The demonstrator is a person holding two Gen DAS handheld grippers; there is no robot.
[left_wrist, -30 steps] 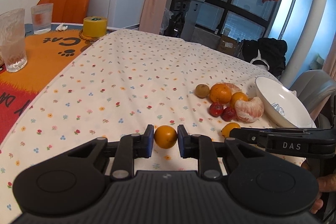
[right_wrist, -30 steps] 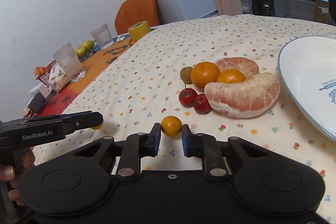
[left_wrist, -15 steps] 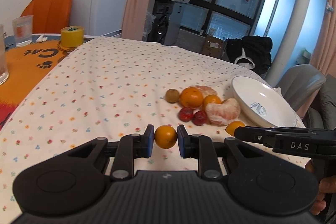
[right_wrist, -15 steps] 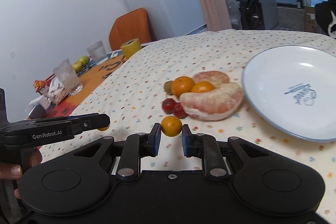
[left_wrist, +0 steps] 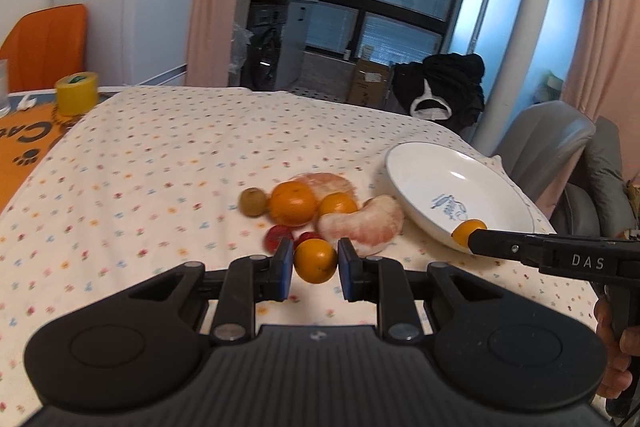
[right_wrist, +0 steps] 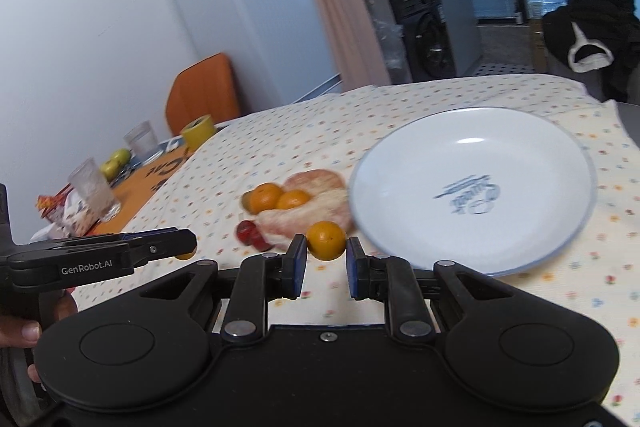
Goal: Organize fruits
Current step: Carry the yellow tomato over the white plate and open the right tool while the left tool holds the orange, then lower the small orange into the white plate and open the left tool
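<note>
Black gripper (left_wrist: 315, 271) bodies, blue pads (left_wrist: 286, 269), silver screws.

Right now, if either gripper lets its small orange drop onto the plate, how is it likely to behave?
The small orange in the right gripper is round and smooth, so it would probably roll. The white plate looks shallow and glossy, so its raised rim may only just stop it. Firm-looking peel suggests little bruising.

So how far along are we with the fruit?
Nothing is on the white plate yet. In hand: each claw grips one small orange, the left claw away from the plate, the right claw near its rim. Left on the cloth: two oranges, two peeled pomelo pieces, a kiwi and red fruits.
</note>
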